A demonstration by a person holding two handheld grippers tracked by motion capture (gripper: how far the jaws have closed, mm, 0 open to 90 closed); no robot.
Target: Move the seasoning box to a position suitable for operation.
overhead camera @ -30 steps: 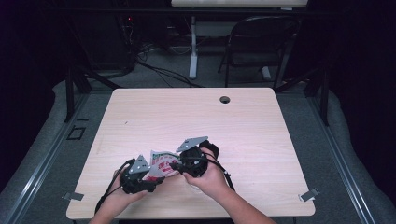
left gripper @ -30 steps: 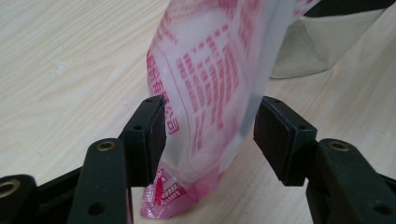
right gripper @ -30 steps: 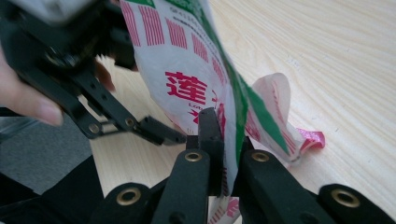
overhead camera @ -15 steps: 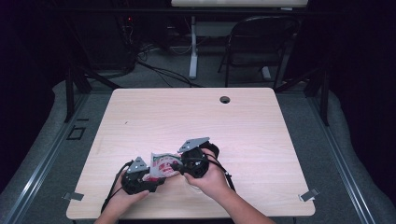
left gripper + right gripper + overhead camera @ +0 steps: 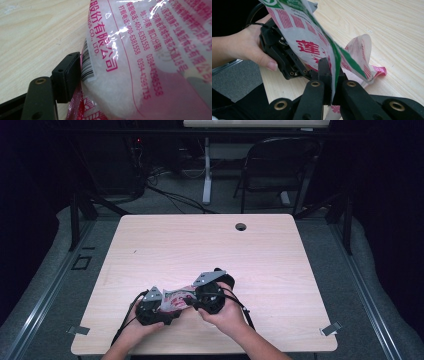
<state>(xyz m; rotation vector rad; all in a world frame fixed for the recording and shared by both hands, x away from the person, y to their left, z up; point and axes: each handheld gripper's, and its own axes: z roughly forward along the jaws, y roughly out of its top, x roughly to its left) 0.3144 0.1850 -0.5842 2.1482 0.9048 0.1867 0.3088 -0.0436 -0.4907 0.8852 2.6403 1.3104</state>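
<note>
Near the front edge of the wooden table (image 5: 280, 270), left of middle, both hands meet over one plastic bag (image 5: 176, 299) — a clear packet with red print and a green stripe, filled with white grains.

Right gripper (image 5: 209, 296): jaws pressed together on the bag's flat edge. Its own view shows the film standing up out of the pinch (image 5: 331, 82), both black jaws tight against it from either side. Right hand (image 5: 227, 312) wraps the gripper body from below.

Left gripper (image 5: 152, 306): jaws have just been opening and now stand spread. Its own view shows one black jaw pad (image 5: 66, 75) beside the bag's barcode edge, touching or just short of it — cannot tell which; the other jaw is hidden behind the bag (image 5: 150, 62). The filled part of the bag lies between the jaws, not squeezed. Left hand (image 5: 249, 50) grips the gripper body, seen past the bag in the right gripper view.

Bag hangs between the two grippers, just above the tabletop; a crumpled loose end (image 5: 362, 53) droops toward the wood.
</note>
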